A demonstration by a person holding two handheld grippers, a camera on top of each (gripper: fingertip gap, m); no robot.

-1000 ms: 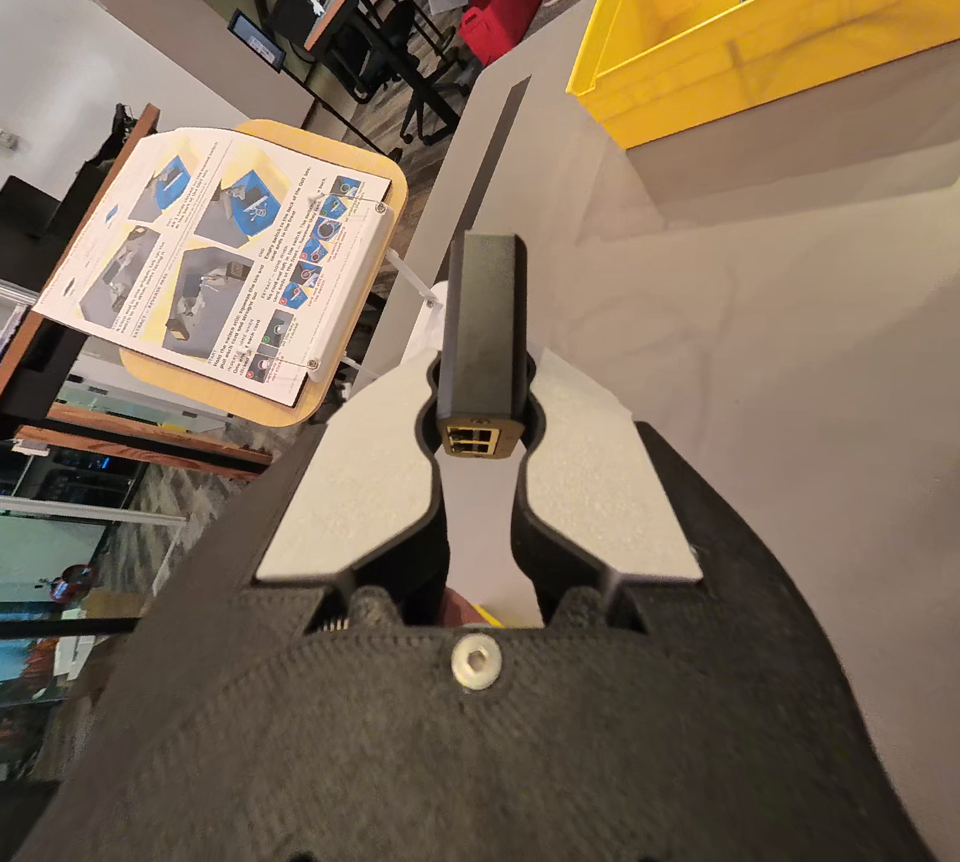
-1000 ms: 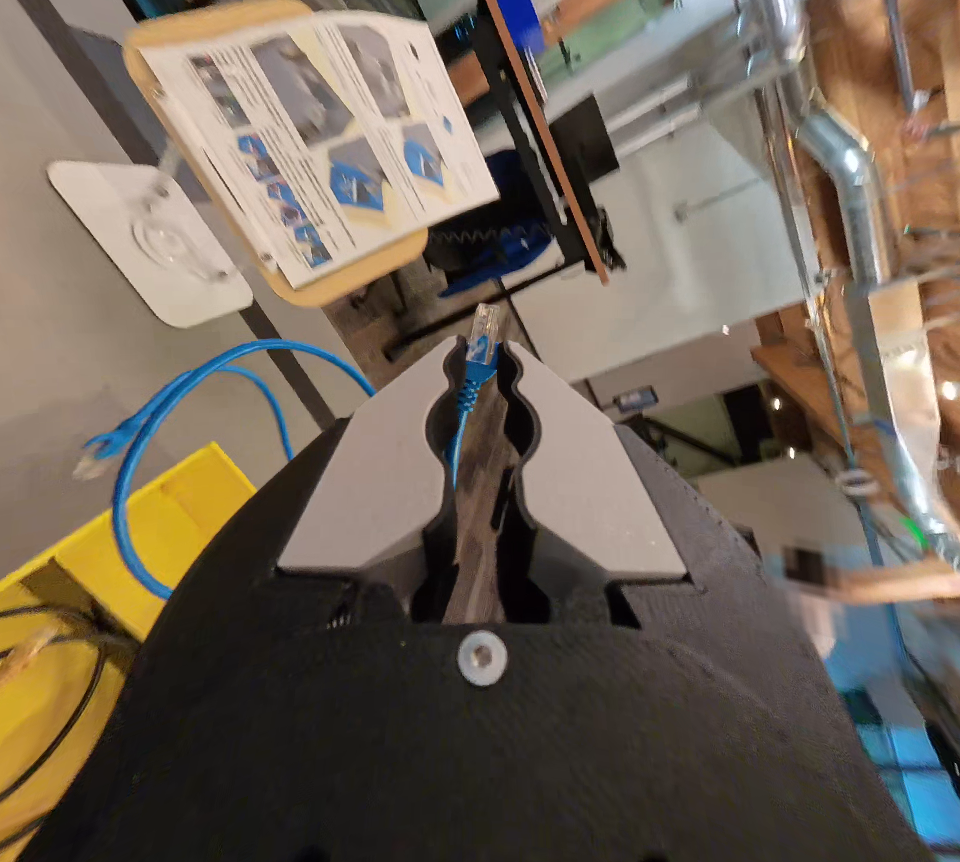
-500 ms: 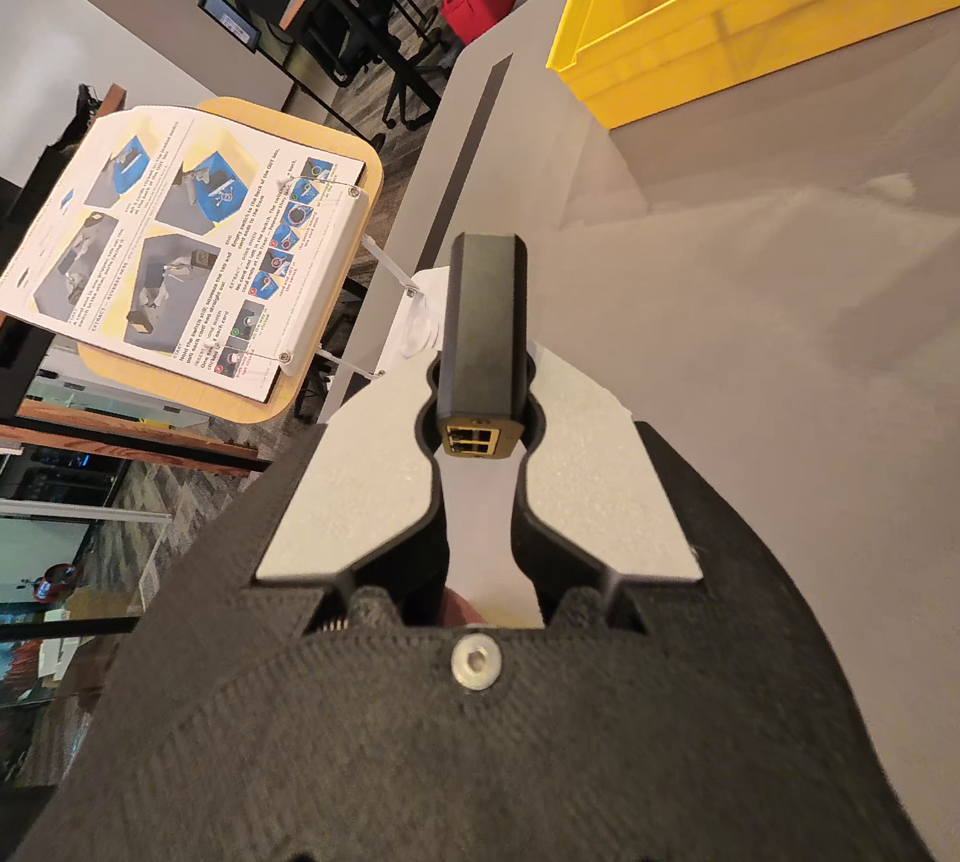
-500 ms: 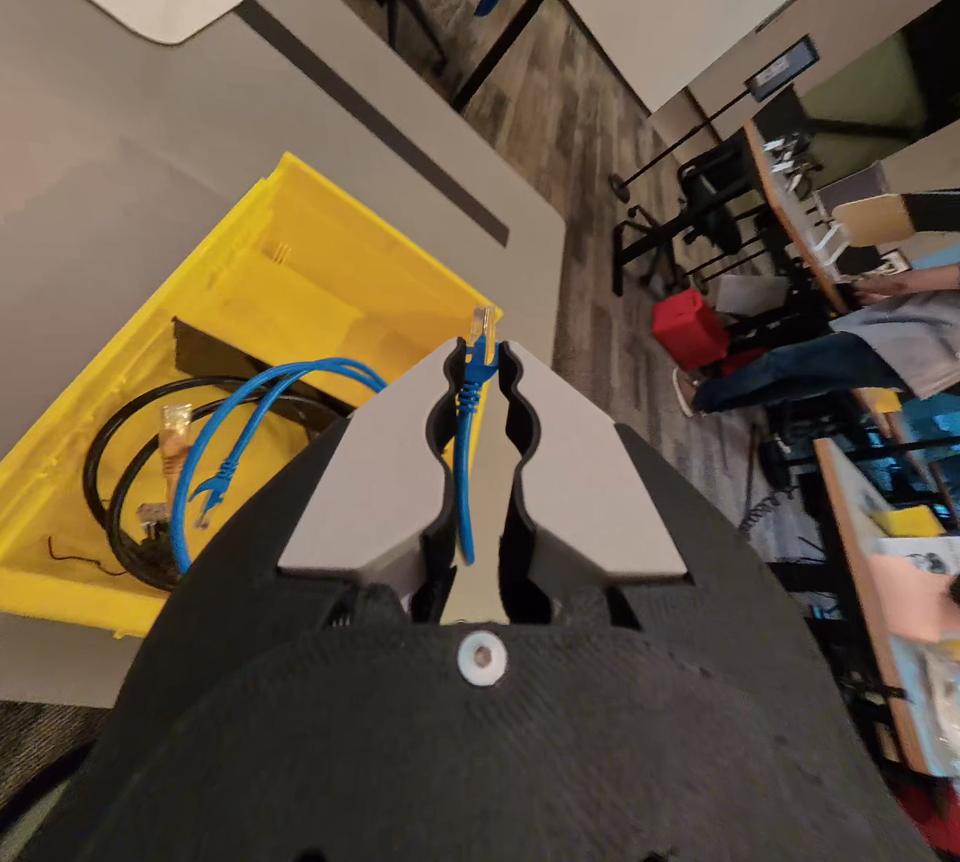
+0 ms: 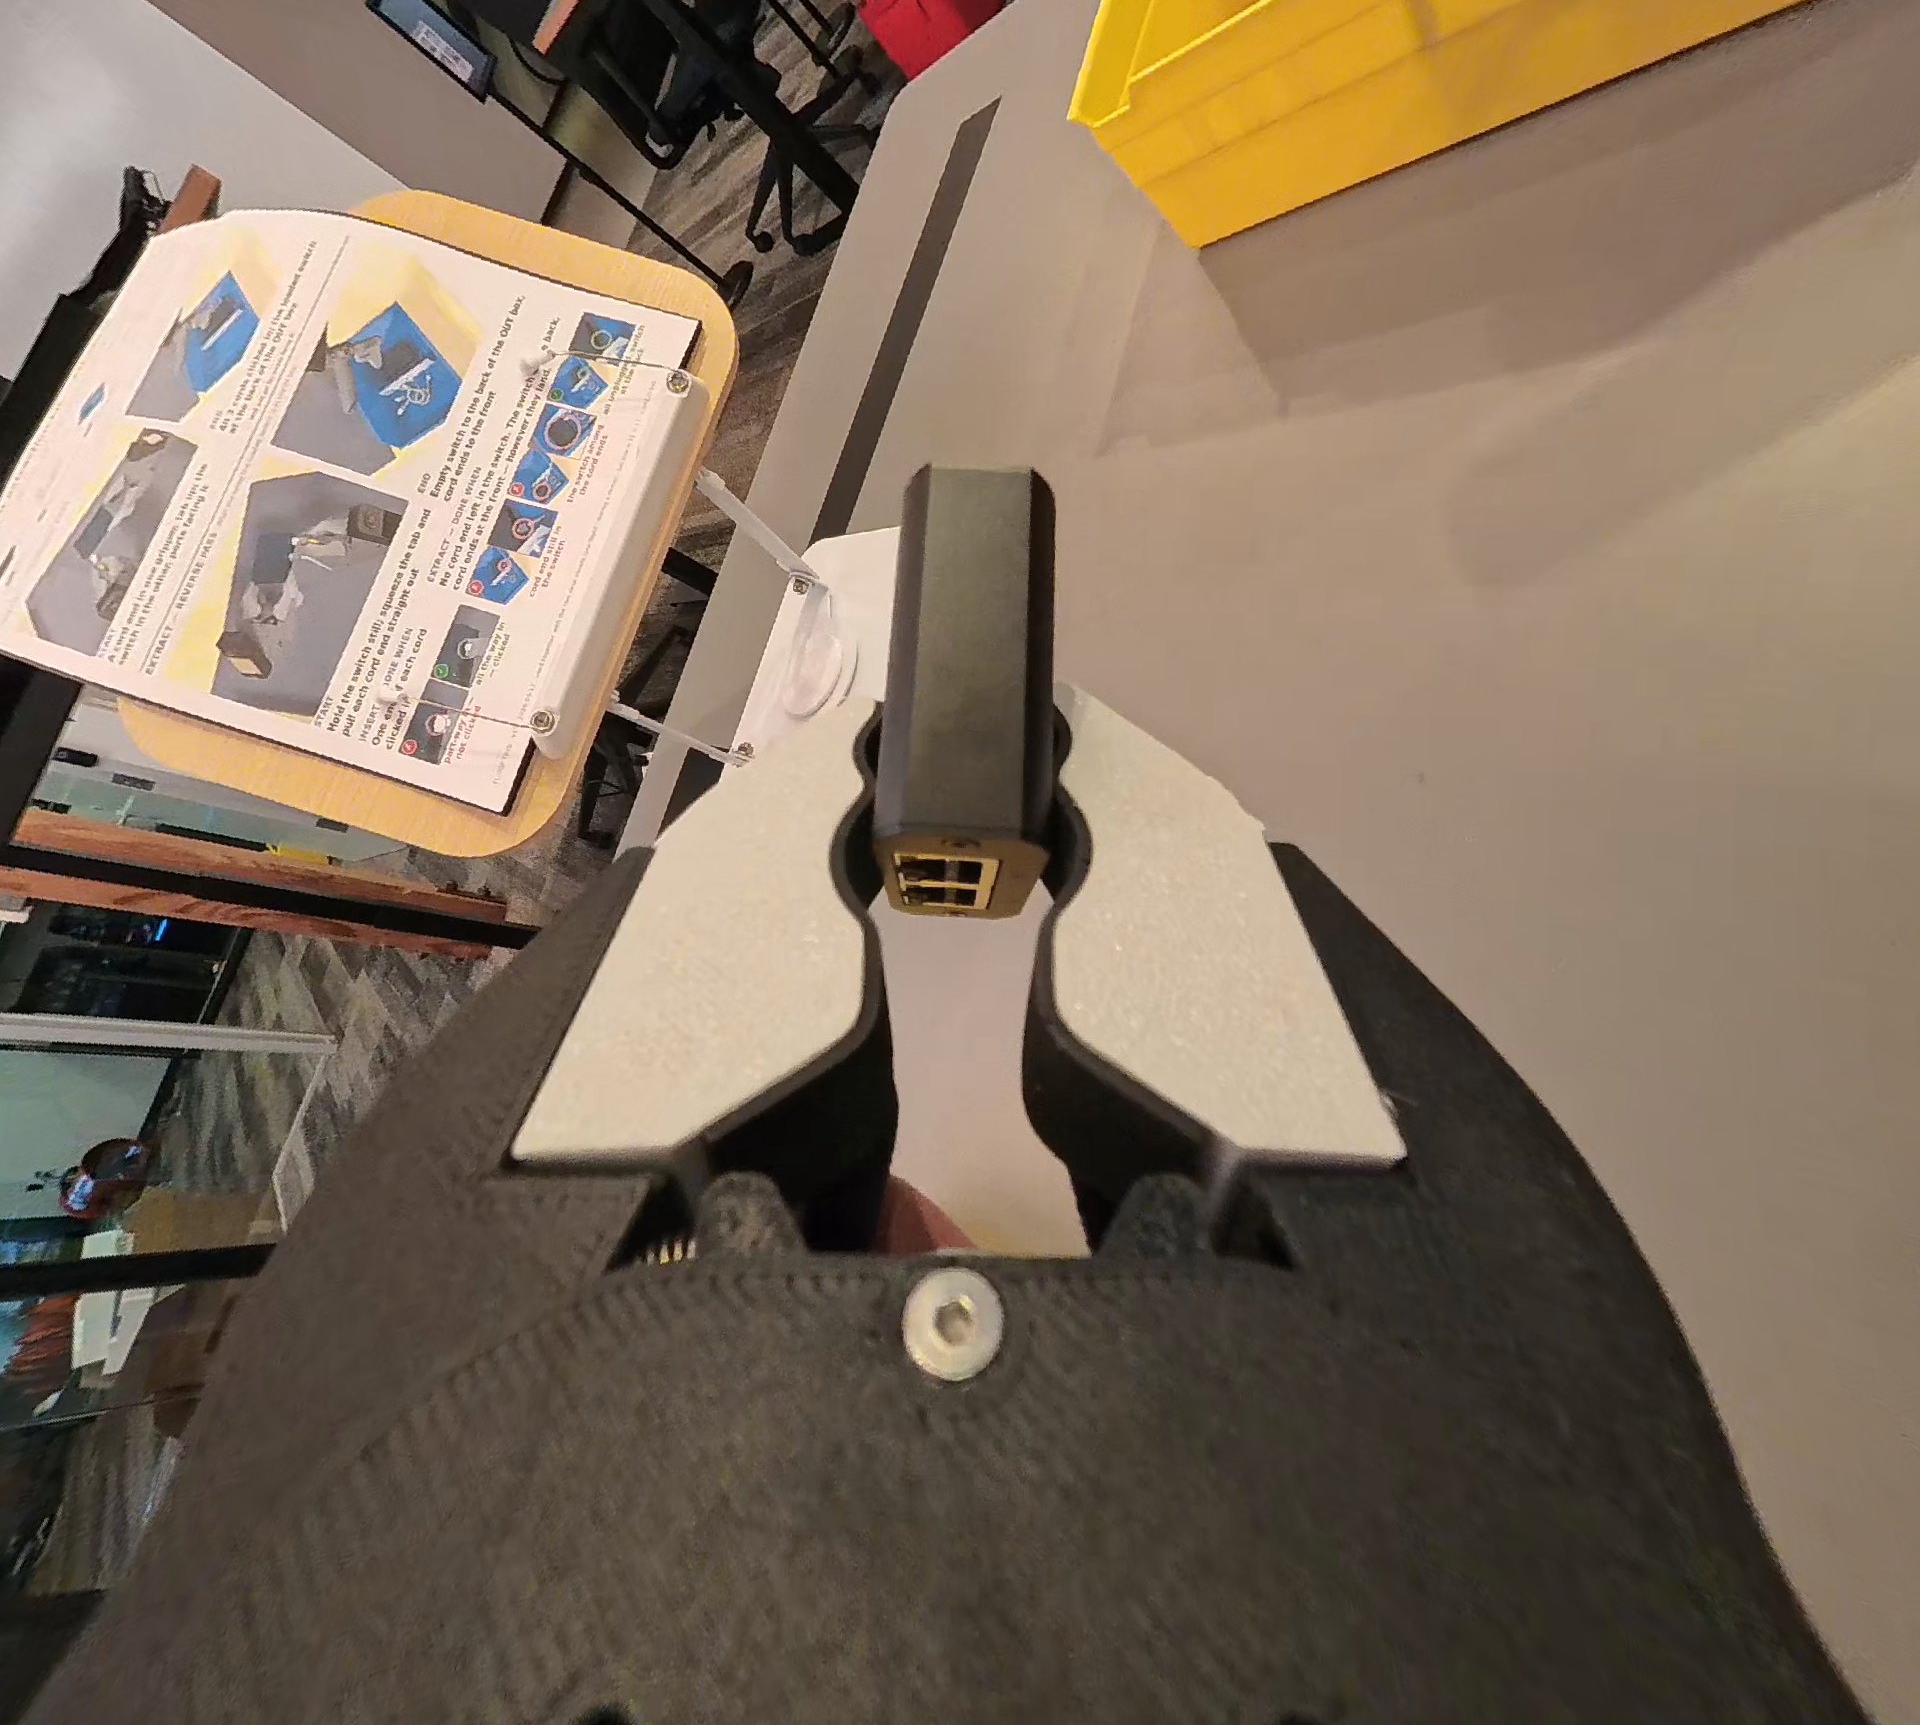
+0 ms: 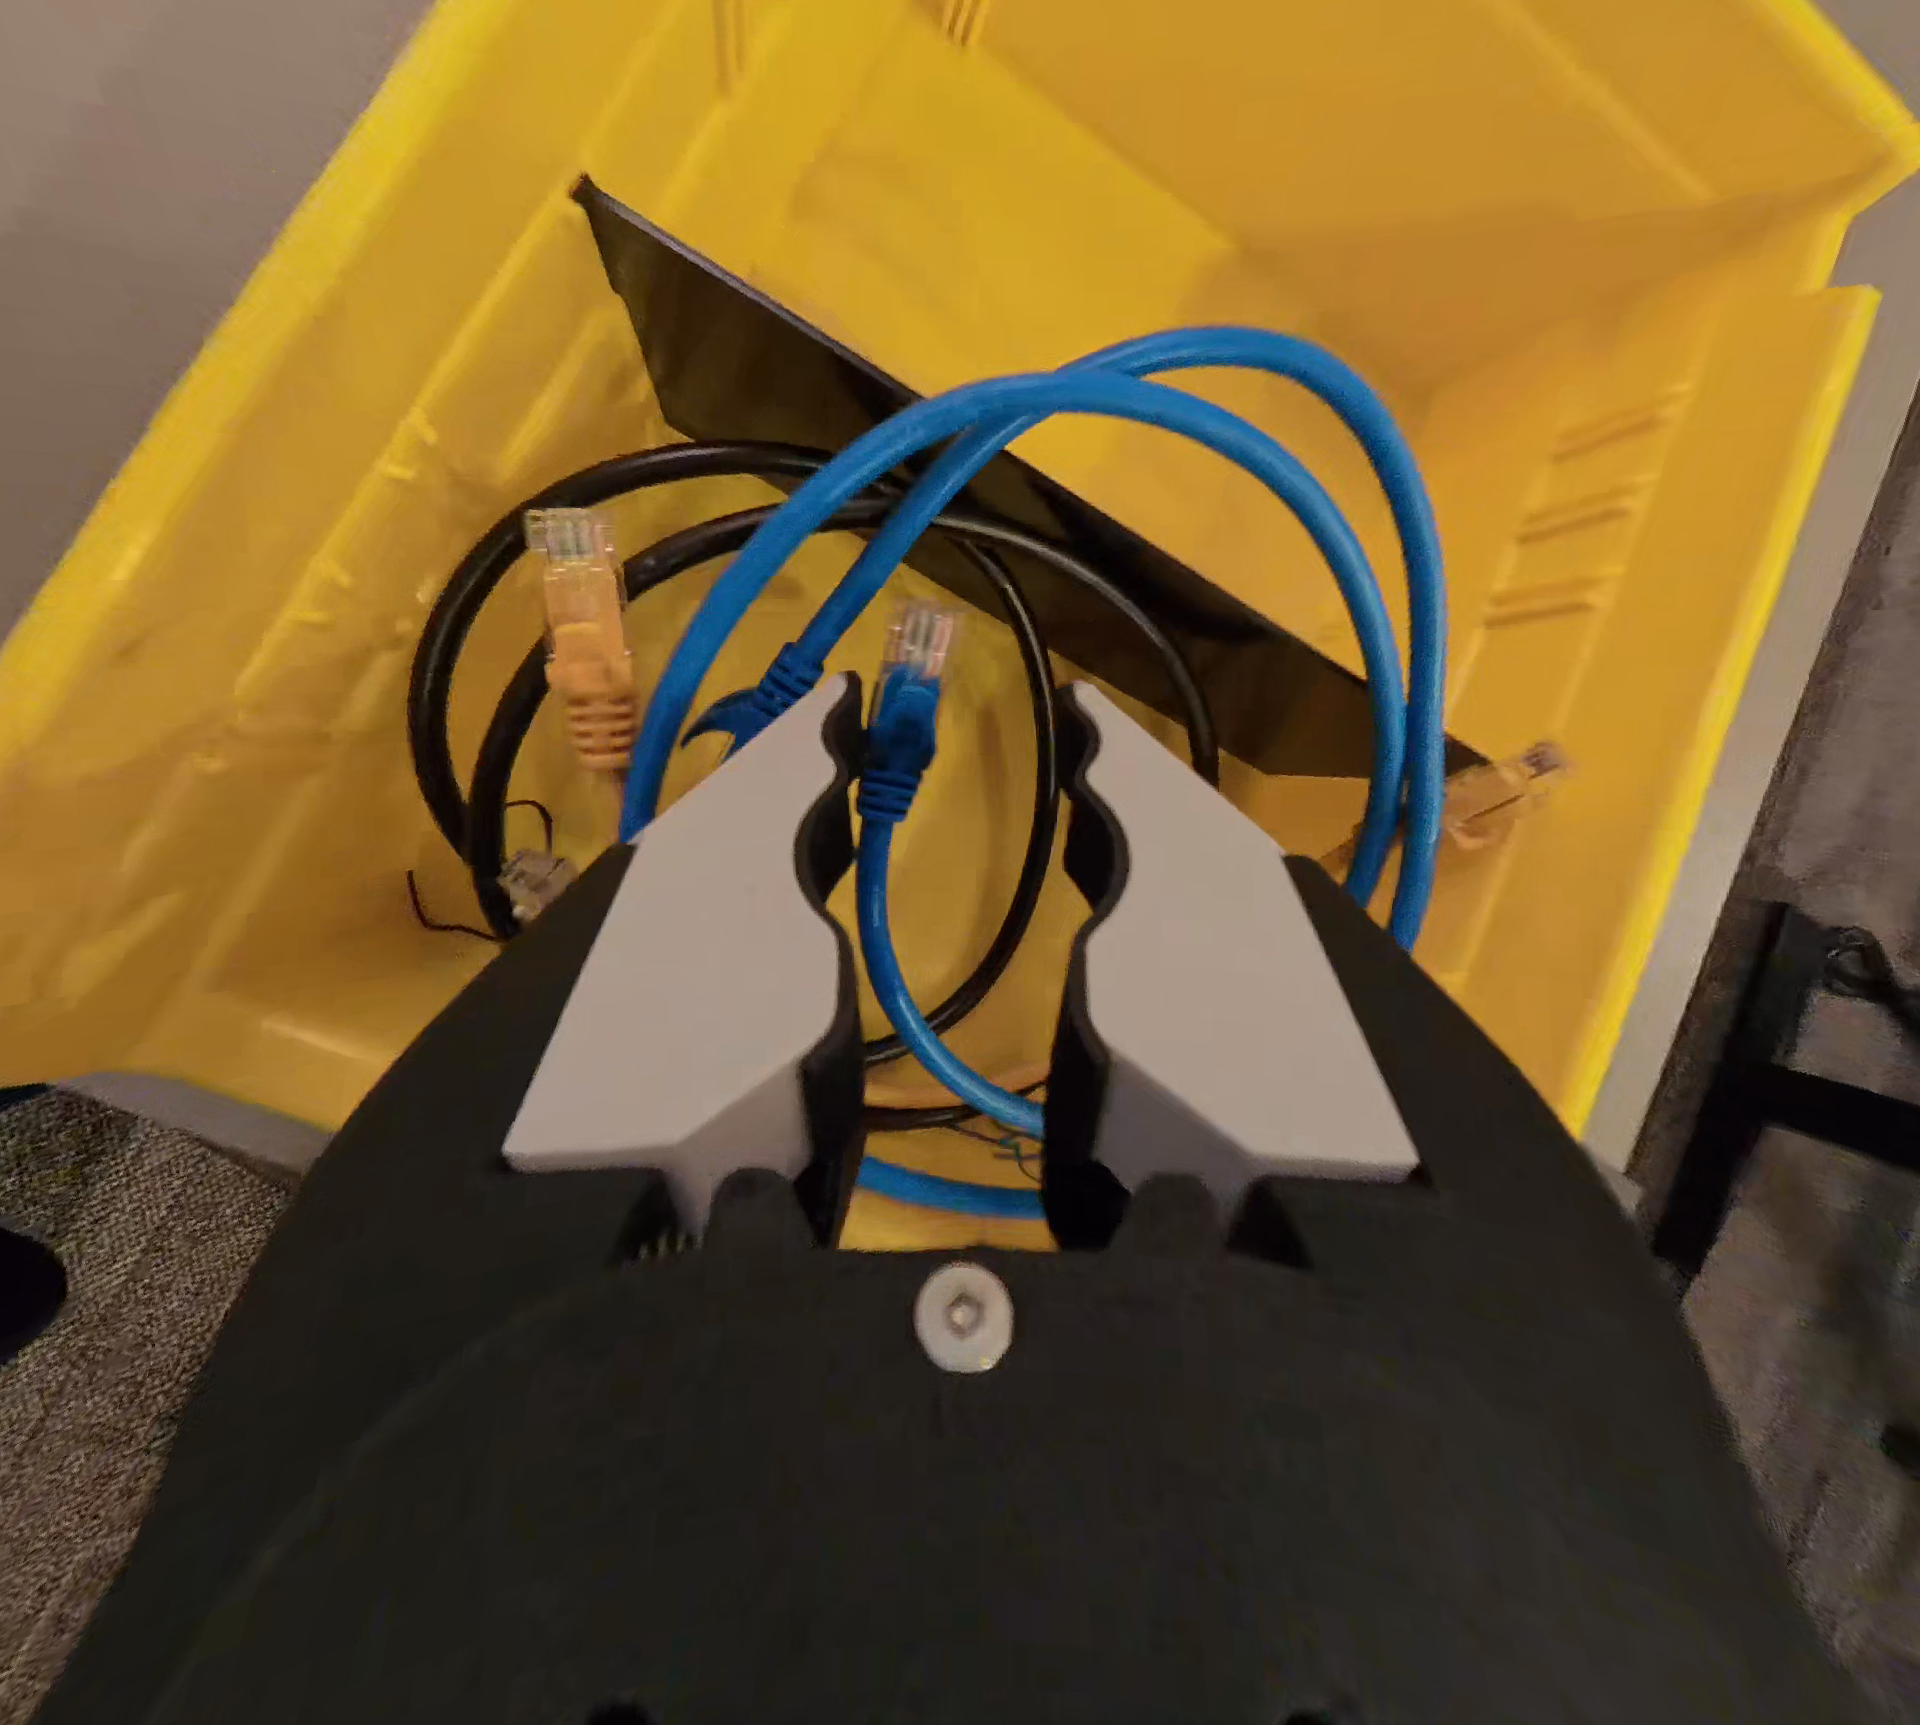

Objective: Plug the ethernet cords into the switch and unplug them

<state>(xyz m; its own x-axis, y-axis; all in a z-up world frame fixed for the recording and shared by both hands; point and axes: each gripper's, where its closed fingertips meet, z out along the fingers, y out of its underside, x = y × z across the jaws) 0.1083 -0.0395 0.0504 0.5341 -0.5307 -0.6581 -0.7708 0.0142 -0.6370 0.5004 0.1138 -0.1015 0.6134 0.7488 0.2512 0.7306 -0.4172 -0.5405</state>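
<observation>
My left gripper (image 5: 961, 719) is shut on the black switch (image 5: 966, 636), held above the grey table (image 5: 1507, 740) with its gold port face toward the camera. My right gripper (image 6: 961, 693) is open over the yellow bin (image 6: 1247, 65). The blue ethernet cord (image 6: 1143, 387) loops into the bin. Its plug end (image 6: 902, 709) hangs between the spread fingers, close to the left fingertip. A black cord (image 6: 499, 595) and an orange-booted cord (image 6: 582, 626) lie in the bin.
A black divider panel (image 6: 790, 366) leans inside the bin. In the left wrist view the yellow bin (image 5: 1455, 34) stands at the table's far right. An instruction sheet on a wooden stand (image 5: 343, 512) rises from a white base (image 5: 821, 636) at the table's left edge.
My right gripper swung over the yellow bin and opened, letting go of the blue cord's plug. My left gripper kept its hold on the switch and shifted only slightly.
</observation>
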